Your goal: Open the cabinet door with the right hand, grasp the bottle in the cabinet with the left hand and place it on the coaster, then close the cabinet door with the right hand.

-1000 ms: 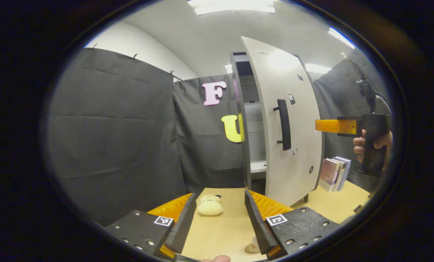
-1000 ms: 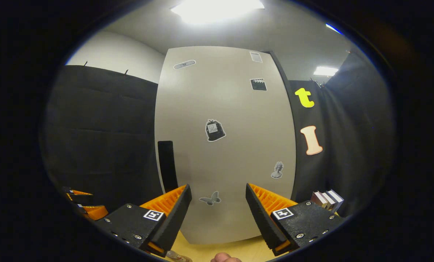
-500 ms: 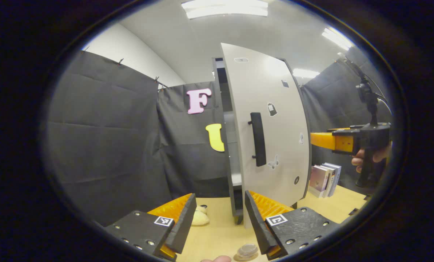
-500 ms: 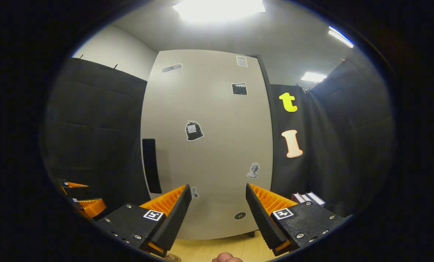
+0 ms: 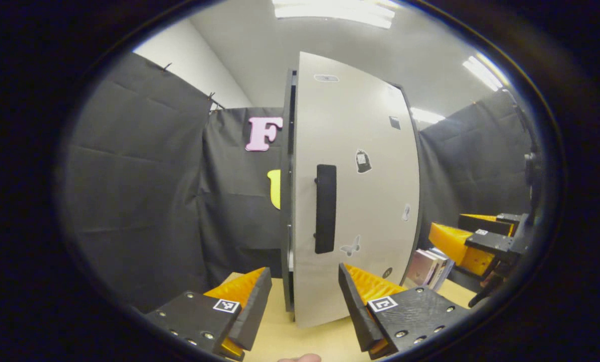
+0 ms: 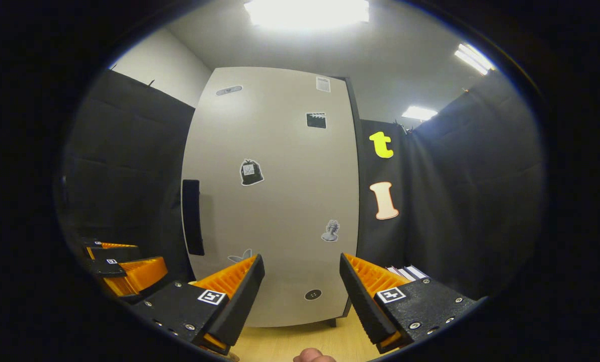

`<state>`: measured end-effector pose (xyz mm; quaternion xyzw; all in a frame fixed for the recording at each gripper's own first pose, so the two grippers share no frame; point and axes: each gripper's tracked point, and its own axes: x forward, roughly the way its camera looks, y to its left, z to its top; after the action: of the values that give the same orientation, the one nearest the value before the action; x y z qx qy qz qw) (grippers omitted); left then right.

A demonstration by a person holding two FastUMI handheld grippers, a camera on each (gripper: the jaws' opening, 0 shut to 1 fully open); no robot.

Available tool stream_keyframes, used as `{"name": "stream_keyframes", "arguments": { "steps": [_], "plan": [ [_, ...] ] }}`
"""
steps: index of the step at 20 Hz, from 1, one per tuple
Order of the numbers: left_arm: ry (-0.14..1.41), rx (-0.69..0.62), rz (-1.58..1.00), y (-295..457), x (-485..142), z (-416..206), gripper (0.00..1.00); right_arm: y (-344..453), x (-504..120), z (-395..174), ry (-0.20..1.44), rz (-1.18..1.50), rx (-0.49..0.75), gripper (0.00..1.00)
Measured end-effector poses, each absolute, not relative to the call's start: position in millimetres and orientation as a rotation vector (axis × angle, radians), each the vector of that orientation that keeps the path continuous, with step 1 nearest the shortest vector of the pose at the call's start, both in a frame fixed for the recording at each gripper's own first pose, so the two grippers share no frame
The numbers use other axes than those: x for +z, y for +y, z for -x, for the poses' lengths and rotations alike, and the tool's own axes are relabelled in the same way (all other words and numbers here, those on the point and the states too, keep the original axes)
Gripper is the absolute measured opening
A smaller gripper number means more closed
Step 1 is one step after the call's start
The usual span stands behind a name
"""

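Since a second earlier, the pale grey cabinet door (image 5: 355, 191) with black bar handle (image 5: 325, 208) had swung nearly shut, frame centre. I held left gripper (image 5: 305, 301) and right gripper (image 6: 302, 296) fingers released. Bottle location undeterminable.

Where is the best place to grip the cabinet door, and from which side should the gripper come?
Probably the black vertical handle near the left edge of the cabinet door. It is a tall bar on the door's face, so the open right gripper would come straight at the front, one finger on each side of the bar.
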<state>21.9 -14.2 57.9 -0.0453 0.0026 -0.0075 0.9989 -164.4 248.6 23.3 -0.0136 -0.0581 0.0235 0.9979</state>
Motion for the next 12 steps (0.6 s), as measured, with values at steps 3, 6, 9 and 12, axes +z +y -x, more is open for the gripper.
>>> {"name": "stream_keyframes", "arguments": {
  "steps": [3,6,9,12],
  "plan": [
    [-0.022,0.015,0.071,-12.5,65.6,-33.5,0.79,246.6,14.6,161.9,-0.108,0.049,0.003,0.93],
    [-0.049,0.049,0.033,-16.5,73.7,-34.4,0.73,246.7,-0.8,158.2,-0.052,0.030,-0.020,0.93],
    [-0.035,0.022,0.051,-35.1,71.2,-36.4,0.82,246.8,0.2,160.7,-0.027,-0.003,-0.011,0.93],
    [-0.027,0.018,0.050,-41.6,67.8,-32.8,0.77,251.9,0.9,165.8,-0.027,0.005,0.014,0.93]
  ]
}}
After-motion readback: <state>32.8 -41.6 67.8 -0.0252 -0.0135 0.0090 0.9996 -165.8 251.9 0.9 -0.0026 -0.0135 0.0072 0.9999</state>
